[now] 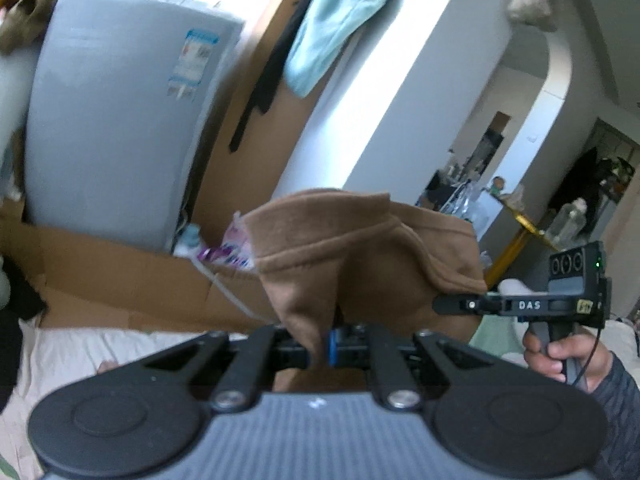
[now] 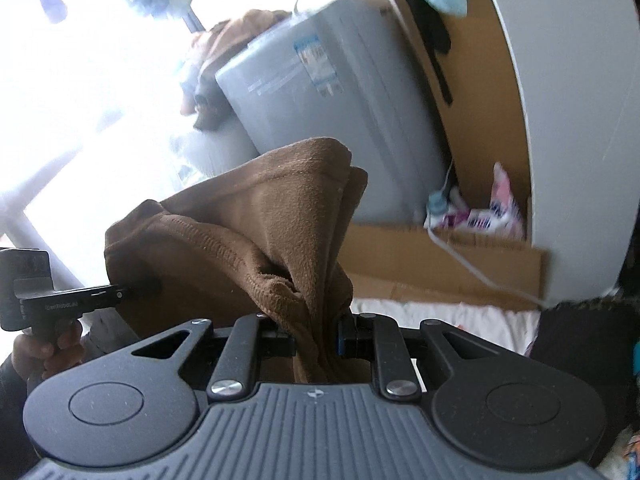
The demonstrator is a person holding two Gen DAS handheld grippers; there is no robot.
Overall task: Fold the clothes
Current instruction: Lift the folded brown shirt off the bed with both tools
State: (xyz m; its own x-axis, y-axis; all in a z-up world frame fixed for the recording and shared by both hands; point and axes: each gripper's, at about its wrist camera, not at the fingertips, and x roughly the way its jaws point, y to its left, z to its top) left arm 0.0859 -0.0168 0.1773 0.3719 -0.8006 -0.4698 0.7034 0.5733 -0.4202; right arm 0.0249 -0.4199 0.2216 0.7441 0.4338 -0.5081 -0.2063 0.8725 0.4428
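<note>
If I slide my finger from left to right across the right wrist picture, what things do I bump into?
The other gripper held by a hand → brown cloth → grey washing machine → pink and white packet → white wall.

Two grippers point(image 1: 324, 344) point(image 2: 320, 332), one brown garment point(image 1: 360, 256).

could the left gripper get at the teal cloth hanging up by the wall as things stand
Probably not: the left gripper is shut on the brown garment, which the right gripper also clamps, and the teal cloth hangs high beyond it.

Brown fleece garment point(image 2: 256, 232) hangs bunched in midair, probably stitched hem uppermost.
</note>
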